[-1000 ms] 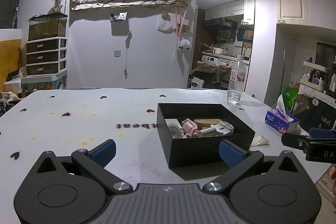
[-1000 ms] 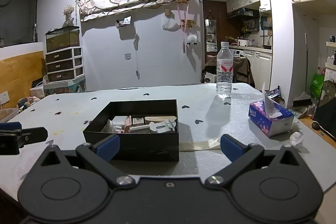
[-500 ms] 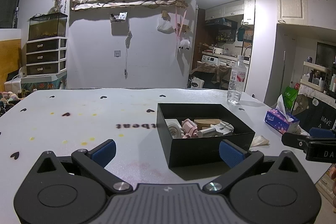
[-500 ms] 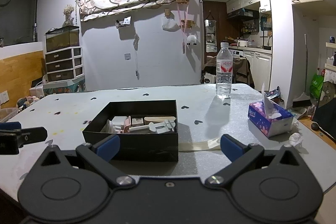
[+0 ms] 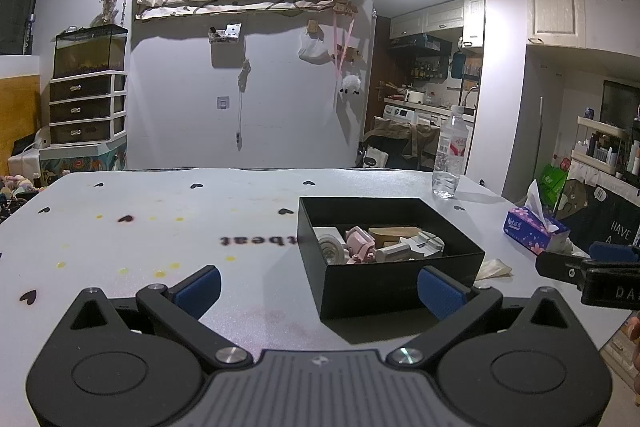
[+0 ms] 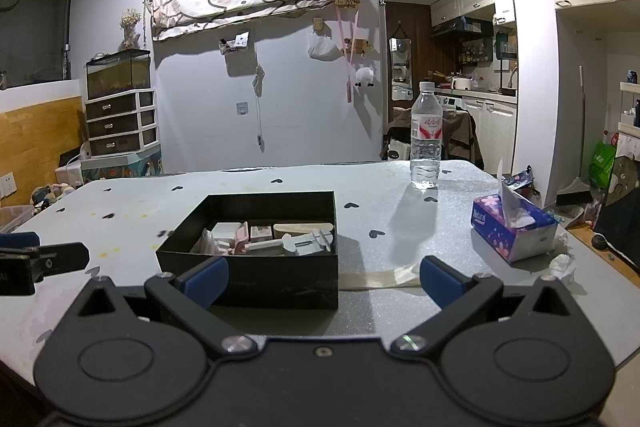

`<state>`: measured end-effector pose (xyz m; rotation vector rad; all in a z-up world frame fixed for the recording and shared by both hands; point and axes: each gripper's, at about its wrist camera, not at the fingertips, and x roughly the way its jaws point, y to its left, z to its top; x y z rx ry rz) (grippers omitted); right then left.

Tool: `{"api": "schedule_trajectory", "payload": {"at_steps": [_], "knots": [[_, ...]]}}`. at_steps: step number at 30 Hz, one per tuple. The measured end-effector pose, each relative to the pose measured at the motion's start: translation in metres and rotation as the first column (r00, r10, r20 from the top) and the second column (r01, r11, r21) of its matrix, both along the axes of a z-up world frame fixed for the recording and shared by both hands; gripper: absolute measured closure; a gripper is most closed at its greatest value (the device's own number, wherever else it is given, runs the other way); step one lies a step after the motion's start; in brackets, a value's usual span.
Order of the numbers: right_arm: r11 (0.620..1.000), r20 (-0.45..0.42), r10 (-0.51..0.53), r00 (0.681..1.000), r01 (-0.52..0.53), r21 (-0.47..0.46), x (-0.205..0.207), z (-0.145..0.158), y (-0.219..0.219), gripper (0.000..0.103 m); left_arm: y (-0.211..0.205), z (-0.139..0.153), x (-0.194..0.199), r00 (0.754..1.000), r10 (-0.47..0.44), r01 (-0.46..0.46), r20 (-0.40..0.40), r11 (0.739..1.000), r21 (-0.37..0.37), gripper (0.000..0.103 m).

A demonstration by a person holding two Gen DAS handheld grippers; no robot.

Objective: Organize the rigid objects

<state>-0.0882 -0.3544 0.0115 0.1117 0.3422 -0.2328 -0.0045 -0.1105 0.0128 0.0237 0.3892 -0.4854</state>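
Nothing has visibly shifted since a second ago: both grippers hang where they were, and the open black rectangular box (image 5: pixel 394 259) sits in the same spot on the pale heart-printed surface (image 5: pixel 160 227). The left gripper (image 5: pixel 318 287) is released, its blue-padded fingers spread wide and empty; the box lies ahead of it and to its right, with the near wall just past the right finger. The right gripper (image 6: pixel 322 281) is likewise spread and empty, and from it the box (image 6: pixel 256 267) lies ahead and slightly left, its near wall close between the fingers. Inside are the small rigid objects (image 6: pixel 268 239), a jumble of white, pink and tan pieces gathered toward the near end; the far end looks bare. Their individual shapes are hard to separate. The box's long axis runs away from both cameras. I see no loose rigid item outside it, only a clear plastic water bottle (image 6: pixel 426 141), a purple floral tissue box (image 6: pixel 512 231) and crumpled tissue well to the right. Judging from this, the right gripper is squarer to the box and better placed for any reach into it.
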Motion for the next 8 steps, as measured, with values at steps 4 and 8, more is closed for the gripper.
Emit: {"api": "schedule_trajectory", "payload": {"at_steps": [4, 8], "knots": [[1.000, 0.000, 0.000, 1.000, 0.000, 0.001, 0.0000, -0.0001, -0.0008, 0.000, -0.0010, 0.0001, 0.0002, 1.000, -0.003, 0.003, -0.003, 1.000, 0.000, 0.000], [1.000, 0.000, 0.000, 1.000, 0.000, 0.000, -0.0002, 0.0000, 0.0004, 0.000, -0.0005, -0.0006, 0.0012, 1.000, 0.002, -0.002, -0.007, 1.000, -0.001, 0.000]]}}
